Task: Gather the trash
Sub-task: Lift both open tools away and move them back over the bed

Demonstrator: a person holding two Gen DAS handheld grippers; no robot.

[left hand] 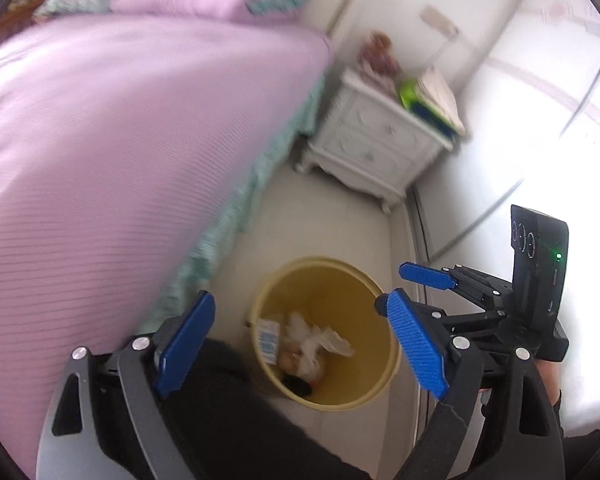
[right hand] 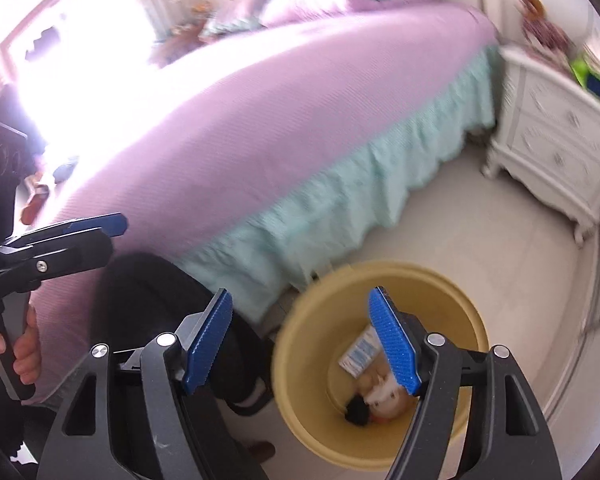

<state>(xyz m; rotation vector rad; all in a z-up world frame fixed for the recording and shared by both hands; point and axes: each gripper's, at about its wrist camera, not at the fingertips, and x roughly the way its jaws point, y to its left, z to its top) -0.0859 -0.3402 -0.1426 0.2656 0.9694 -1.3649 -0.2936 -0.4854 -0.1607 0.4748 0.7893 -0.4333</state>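
Left tongs (left hand: 300, 344) open wide, blue pads (left hand: 188, 344) apart, nothing between them. Right tongs (right hand: 304, 348) open too, empty; also visible in the left wrist view at right (left hand: 396, 292), pads apart. Both above the yellow bin (left hand: 384, 304), pointing down into it. Bin on pale tile floor (left hand: 332, 220), just beside the bed's teal skirt (right hand: 320, 208). Trash at bin bottom: white crumpled paper (left hand: 320, 340), small blue-white carton (left hand: 269, 338), something dark (left hand: 298, 384), tan bits under the paper, too blurred to identify. Purple bedspread (left hand: 120, 140) left of bin. White nightstand (left hand: 372, 140) beyond the bin against the wall, books and green item on top (left hand: 432, 100). Hand (right hand: 16, 344) on left tongs' handle at left edge of right wrist view. Dark trouser leg (left hand: 228, 412) close beside the bin.
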